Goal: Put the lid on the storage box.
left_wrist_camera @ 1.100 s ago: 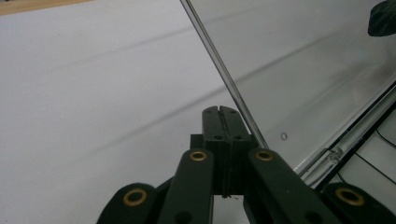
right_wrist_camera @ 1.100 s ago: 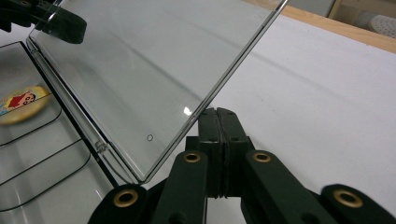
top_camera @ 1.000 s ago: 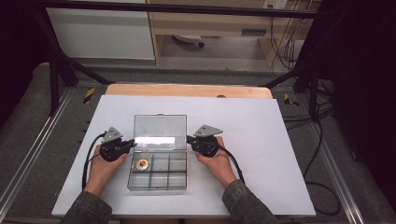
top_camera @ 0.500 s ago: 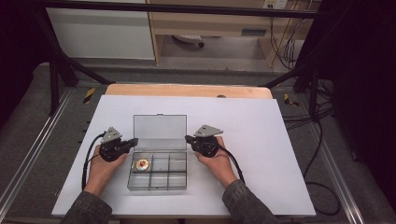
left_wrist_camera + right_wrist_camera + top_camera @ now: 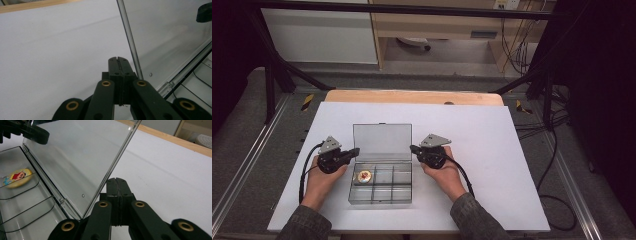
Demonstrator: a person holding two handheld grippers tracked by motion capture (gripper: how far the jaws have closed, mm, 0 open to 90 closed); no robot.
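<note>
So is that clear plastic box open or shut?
Open. The clear box has its lid swung up behind the compartments, and the badge lies uncovered in one compartment.

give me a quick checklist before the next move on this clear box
1. Lid of the clear box open and standing up: ok.
2. Left gripper jaws shut with nothing between them, tip at the lid's left edge: ok.
3. Right gripper jaws shut with nothing between them, tip at the lid's right edge: ok.
4. Whether either tip actually touches the lid: cannot tell.
5. Round yellow badge lies in a far-left compartment, apart from both grippers: ok.
6. Box sits flat on the white table: ok.
</note>
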